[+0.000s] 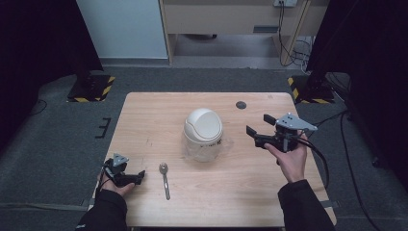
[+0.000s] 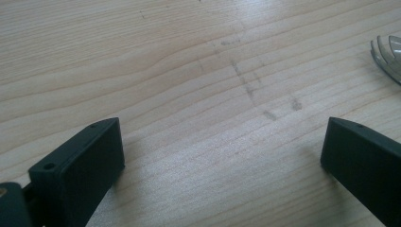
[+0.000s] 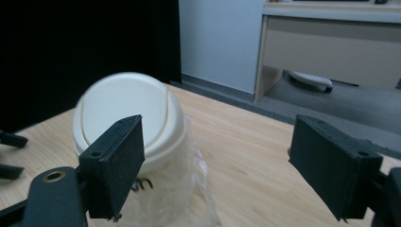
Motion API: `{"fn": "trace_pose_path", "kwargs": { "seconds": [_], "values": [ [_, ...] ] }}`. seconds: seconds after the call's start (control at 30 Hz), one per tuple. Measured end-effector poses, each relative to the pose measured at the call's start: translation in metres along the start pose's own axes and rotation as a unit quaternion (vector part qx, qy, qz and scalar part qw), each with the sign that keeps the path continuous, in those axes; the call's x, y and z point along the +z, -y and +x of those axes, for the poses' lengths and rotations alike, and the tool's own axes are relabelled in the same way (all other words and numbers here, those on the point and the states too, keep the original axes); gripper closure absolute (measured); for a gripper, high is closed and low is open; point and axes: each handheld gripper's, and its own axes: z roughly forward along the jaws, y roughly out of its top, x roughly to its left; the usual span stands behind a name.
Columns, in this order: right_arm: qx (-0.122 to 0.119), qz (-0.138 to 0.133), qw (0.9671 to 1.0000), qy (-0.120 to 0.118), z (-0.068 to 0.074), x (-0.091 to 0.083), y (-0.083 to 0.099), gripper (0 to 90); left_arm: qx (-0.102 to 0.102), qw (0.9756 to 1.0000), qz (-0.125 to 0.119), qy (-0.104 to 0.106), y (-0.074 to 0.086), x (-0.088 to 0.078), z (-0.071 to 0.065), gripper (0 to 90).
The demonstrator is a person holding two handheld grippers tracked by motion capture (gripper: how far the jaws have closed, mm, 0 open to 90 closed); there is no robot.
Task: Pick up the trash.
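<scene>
High view: white bin [image 1: 203, 132] with domed lid at table [image 1: 144, 120] centre, spoon [image 1: 164, 179] at its 7 o'clock. Right gripper [image 1: 257, 130] at bin's 3 o'clock, jaws spread wide, empty, near but apart. Left gripper [image 1: 139, 175] at 8 o'clock, just beside the spoon.

Left gripper view: jaws wide apart over bare wood.

Right gripper view: plastic liner [image 3: 184, 198] under the lid.
</scene>
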Motion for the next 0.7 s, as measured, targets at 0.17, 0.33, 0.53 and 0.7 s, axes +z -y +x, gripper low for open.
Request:
{"fn": "trace_pose_path", "kwargs": {
  "seconds": [0.17, 0.33, 0.53, 0.7],
  "values": [
    [-0.014, -0.003, 0.9998, -0.017, 0.017, 0.014, -0.013, 19.0, 0.001, 1.0, 0.0, 0.001, 0.0, 0.0, 0.0, 0.0],
    [-0.015, -0.01, 0.9992, -0.036, 0.032, 0.03, -0.025, 18.8, 0.002, 1.0, 0.0, 0.003, -0.001, 0.001, -0.001, 0.0],
    [-0.025, -0.004, 0.9981, -0.056, 0.051, 0.05, -0.032, 18.1, 0.004, 1.0, 0.0, 0.003, -0.001, 0.001, -0.001, 0.0],
    [-0.026, -0.005, 0.9974, -0.067, 0.06, 0.06, -0.035, 18.0, 0.004, 1.0, 0.0, 0.003, -0.001, 0.001, -0.001, 0.0]
  ]
}}
